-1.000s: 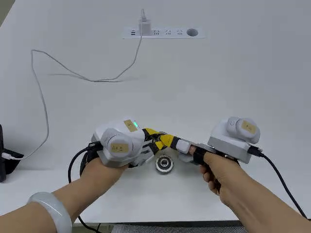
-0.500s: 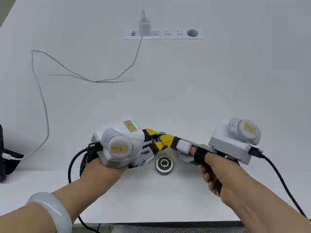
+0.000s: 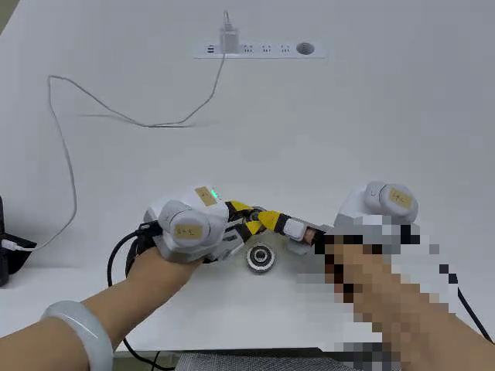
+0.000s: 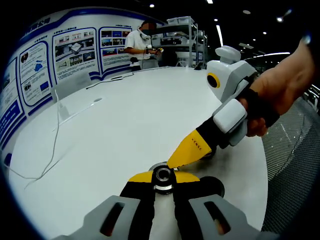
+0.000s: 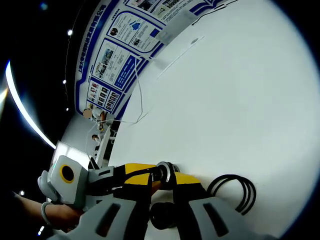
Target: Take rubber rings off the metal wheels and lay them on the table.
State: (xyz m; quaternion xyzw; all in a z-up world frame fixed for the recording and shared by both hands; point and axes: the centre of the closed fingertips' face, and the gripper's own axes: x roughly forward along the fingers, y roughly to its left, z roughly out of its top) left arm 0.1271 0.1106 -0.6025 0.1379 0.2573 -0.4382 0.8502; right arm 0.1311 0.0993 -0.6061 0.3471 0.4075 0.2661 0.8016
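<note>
My left gripper (image 3: pixel 246 220) comes in from the left and is shut on a small metal wheel (image 4: pixel 164 176), held just above the white table (image 3: pixel 309 139). My right gripper (image 3: pixel 267 222) reaches in from the right. Its yellow tips (image 4: pixel 192 147) are closed at that wheel's rim, on its rubber ring (image 5: pixel 167 172). A second metal wheel (image 3: pixel 261 259) with a dark rim lies on the table right below the jaws. Loose black rubber rings (image 5: pixel 232 192) lie flat on the table beside the right gripper's jaws.
A white power strip (image 3: pixel 259 50) sits at the far edge, and a thin white cable (image 3: pixel 69 170) runs from it down the left side. A black device (image 3: pixel 4 251) stands at the left edge. The table's front edge is close below the hands.
</note>
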